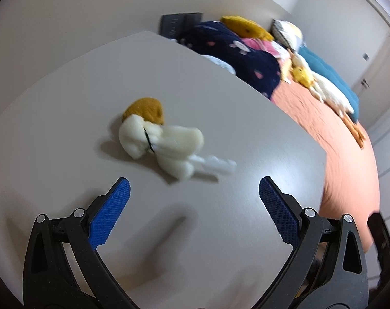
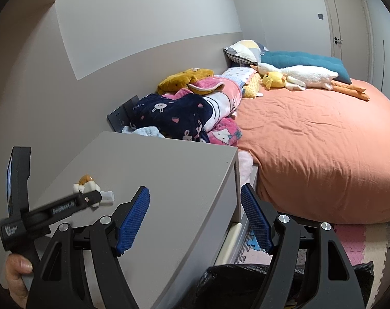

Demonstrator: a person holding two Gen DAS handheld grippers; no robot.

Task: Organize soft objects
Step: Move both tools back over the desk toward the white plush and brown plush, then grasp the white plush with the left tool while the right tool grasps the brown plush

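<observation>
The small white-and-mustard plush toy [image 1: 160, 141] lies on the grey tabletop [image 1: 220, 128], just ahead of my left gripper [image 1: 195, 193], whose blue pads are spread wide and empty. My right gripper [image 2: 195, 213] hangs released over that tabletop's bed-side edge. I'd lower the left to straddle the plush's white body, then close gently.

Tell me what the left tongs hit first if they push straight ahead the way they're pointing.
Probably the small white and tan plush toy on the grey table. The left tongs are open and empty, and the toy lies just ahead, slightly left of centre. The picture is blurred, so depth is uncertain.
</observation>
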